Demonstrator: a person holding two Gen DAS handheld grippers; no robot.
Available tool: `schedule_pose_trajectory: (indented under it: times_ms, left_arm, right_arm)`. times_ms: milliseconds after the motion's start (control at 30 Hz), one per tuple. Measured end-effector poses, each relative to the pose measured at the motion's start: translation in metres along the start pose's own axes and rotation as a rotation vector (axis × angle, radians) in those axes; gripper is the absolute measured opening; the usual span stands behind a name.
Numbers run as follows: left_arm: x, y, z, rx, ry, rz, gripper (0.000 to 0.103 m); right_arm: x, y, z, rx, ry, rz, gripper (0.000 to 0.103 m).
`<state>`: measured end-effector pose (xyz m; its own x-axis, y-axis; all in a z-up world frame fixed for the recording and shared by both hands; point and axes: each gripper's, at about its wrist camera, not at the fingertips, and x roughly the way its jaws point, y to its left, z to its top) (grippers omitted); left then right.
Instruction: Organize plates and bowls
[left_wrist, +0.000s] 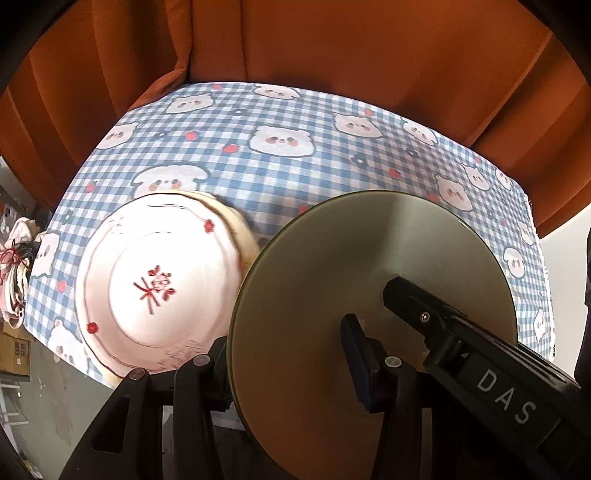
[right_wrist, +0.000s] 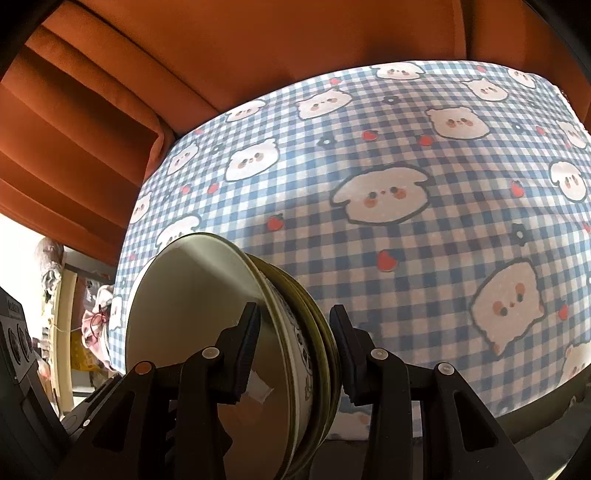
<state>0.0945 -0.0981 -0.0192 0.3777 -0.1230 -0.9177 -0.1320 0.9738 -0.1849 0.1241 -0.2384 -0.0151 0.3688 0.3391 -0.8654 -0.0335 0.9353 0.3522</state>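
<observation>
Right wrist view: stack of plates (right_wrist: 236, 332) sits tilted on edge, pinched between the right hand-held gripper (right_wrist: 293, 354) pads above the checkered bench (right_wrist: 406, 240). Left hand-held gripper (left_wrist: 284, 354) clamps the same stack's rim, white floral plate (left_wrist: 159, 284) just left of it.

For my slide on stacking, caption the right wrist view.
Right gripper clamps the rims of a stack of plates above the checked tablecloth.

The plate stack (left_wrist: 369, 295) sits between the left tool's (left_wrist: 291, 365) fingers, above the worktop (left_wrist: 295, 155). The patterned plate (left_wrist: 159, 284) lies on the worktop, left of the stack. The right tool (left_wrist: 417, 299) grips the stack's right edge. The curtain (left_wrist: 332, 48) hangs behind the worktop.
</observation>
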Motion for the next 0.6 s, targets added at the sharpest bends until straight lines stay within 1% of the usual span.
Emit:
schedule_pose_trajectory:
  times_ms: [600]
  left_arm:
    - [-0.008, 0.092, 0.018, 0.012, 0.008, -0.02, 0.047]
  right_arm:
    - [0.034, 0.091, -0.009, 0.004, -0.004, -0.032, 0.042]
